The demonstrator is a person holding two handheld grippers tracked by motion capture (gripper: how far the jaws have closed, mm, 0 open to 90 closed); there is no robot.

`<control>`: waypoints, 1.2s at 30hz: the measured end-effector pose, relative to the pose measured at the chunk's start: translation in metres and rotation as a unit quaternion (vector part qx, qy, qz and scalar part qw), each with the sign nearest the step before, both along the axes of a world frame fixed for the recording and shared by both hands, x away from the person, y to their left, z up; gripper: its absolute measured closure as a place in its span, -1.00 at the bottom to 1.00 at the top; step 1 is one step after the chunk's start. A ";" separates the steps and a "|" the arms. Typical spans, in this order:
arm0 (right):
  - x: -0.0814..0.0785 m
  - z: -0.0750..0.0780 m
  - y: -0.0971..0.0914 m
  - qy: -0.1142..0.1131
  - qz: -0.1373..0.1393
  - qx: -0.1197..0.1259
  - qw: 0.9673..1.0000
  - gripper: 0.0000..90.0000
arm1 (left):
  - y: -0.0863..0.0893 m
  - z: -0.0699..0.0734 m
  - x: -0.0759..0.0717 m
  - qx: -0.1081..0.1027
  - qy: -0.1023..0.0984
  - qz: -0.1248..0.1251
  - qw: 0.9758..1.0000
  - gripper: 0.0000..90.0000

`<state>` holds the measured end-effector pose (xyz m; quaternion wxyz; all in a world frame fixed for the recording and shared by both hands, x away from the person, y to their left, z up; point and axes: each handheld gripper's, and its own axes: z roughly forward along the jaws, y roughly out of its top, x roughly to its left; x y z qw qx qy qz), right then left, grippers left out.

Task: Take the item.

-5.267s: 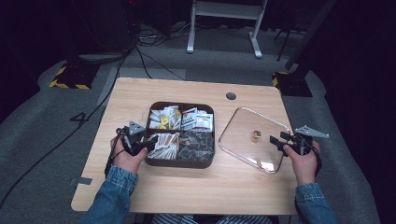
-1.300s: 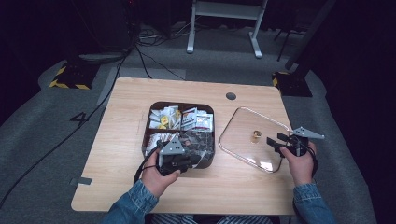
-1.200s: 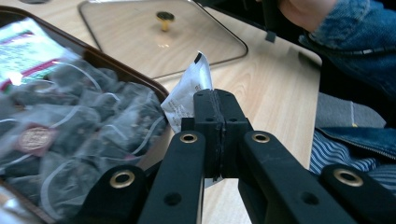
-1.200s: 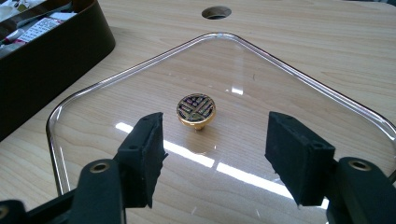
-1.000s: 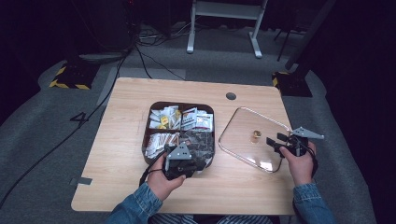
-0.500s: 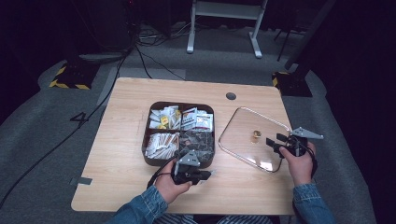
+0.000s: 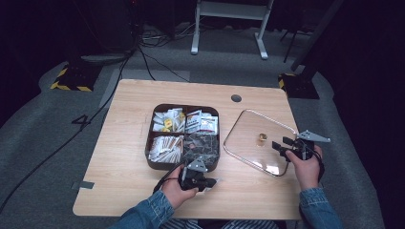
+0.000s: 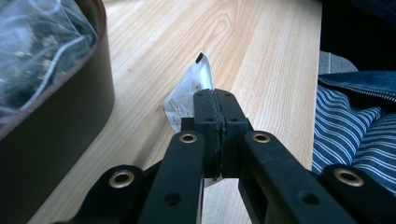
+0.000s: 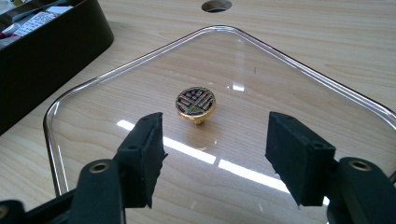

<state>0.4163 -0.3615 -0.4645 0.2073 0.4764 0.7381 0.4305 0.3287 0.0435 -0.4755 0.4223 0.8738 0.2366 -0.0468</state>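
A dark brown box (image 7: 152, 160) with four compartments of sachets sits mid-table. My left gripper (image 7: 206, 182) is in front of the box, near the table's front edge, shut on a small white sachet (image 8: 187, 95) that hangs just above the wood; its jaws (image 8: 215, 100) are pressed together on it. The box's glass lid (image 7: 248, 143) lies flat to the right, with a gold knob (image 9: 195, 102) in its middle. My right gripper (image 9: 215, 135) hovers over the lid's near edge, open, jaws either side of the line to the knob, touching nothing. In the high view my right gripper (image 7: 282, 145) sits at the lid's right edge.
The box's side wall (image 8: 56, 126) rises close on the left of the left gripper view. A round cable hole (image 7: 236, 98) is in the tabletop behind the lid. A striped shirt and denim sleeve (image 8: 355, 121) are at the table's front edge. Bare wood (image 7: 119, 143) lies left of the box.
My left gripper has come out of the box with the sachet, moving toward the table's front edge and down. The right gripper has stayed over the lid.
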 end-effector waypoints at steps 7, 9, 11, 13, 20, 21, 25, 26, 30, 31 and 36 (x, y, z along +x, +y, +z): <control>0.001 0.001 -0.001 -0.002 -0.001 0.004 1.000 -0.15 | -0.004 -0.002 -0.002 -0.022 0.017 -0.001 1.000 0.45; 0.001 0.000 -0.001 0.000 -0.002 0.004 1.000 -0.15 | -0.003 -0.001 -0.001 -0.030 0.013 0.005 0.999 0.26; 0.001 0.000 -0.002 0.000 -0.002 0.005 1.000 -0.15 | 0.000 0.000 0.000 -0.032 0.010 0.014 0.999 0.19; 0.001 0.001 -0.002 -0.001 -0.002 0.005 1.000 -0.15 | 0.004 0.003 0.001 -0.040 0.004 0.026 0.999 0.15; 0.002 0.002 -0.001 -0.002 -0.001 0.005 1.000 -0.15 | 0.018 0.022 -0.002 -0.061 -0.030 0.056 0.996 -0.05; 0.003 0.002 0.000 -0.004 0.001 0.004 1.000 -0.15 | 0.019 0.025 -0.002 -0.062 -0.035 0.063 0.995 -0.08; 0.004 0.002 0.002 -0.004 0.003 0.003 1.000 -0.15 | 0.028 0.033 -0.003 -0.060 -0.052 0.089 0.993 -0.15; 0.004 0.002 0.002 -0.003 0.003 0.002 1.000 -0.15 | 0.030 0.035 -0.003 -0.059 -0.055 0.092 0.993 -0.15; 0.005 0.002 0.004 -0.004 0.005 0.002 1.000 -0.15 | 0.036 0.043 -0.004 -0.058 -0.070 0.106 0.990 -0.18; 0.005 0.002 0.005 -0.004 0.006 0.003 1.000 -0.15 | 0.037 0.045 -0.004 -0.059 -0.073 0.108 0.990 -0.19; 0.006 0.002 0.006 -0.004 0.008 0.002 1.000 -0.15 | 0.043 0.051 -0.004 -0.065 -0.083 0.121 0.987 -0.19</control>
